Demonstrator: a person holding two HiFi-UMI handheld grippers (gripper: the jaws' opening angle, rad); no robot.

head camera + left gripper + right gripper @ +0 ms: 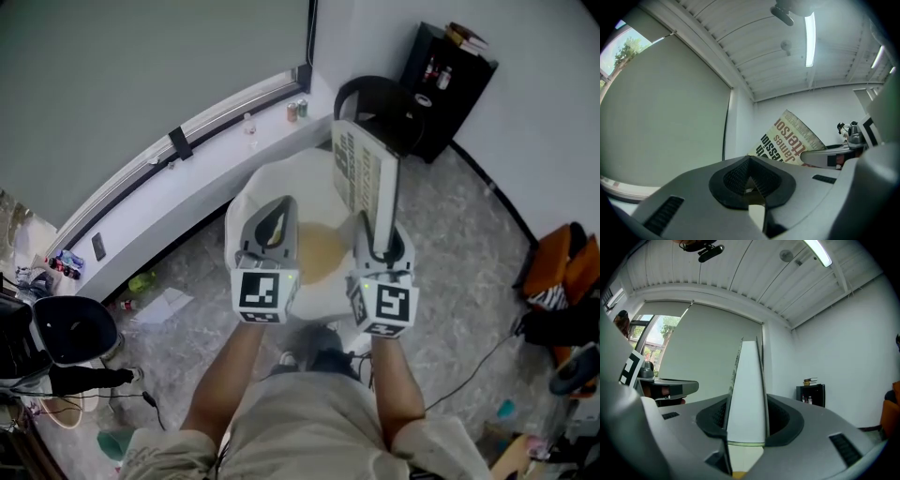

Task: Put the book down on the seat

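A thick book [364, 178] with large print on its cover stands upright on edge, and my right gripper [378, 246] is shut on its lower end. In the right gripper view its white page edge [747, 394] fills the gap between the jaws. My left gripper [273, 227] hovers beside it, shut with nothing in it; its pads [740, 177] meet, and the book's cover [792, 140] shows to its right. Both grippers hang above a round white seat [251, 199] with a tan centre [323, 255].
A black chair [375, 98] and a black shelf [450, 70] stand beyond the seat. Cans [296, 110] sit on the long window sill. A black stool [70, 330] is at the left, an orange chair [562, 262] at the right. Paper [164, 305] and cables lie on the floor.
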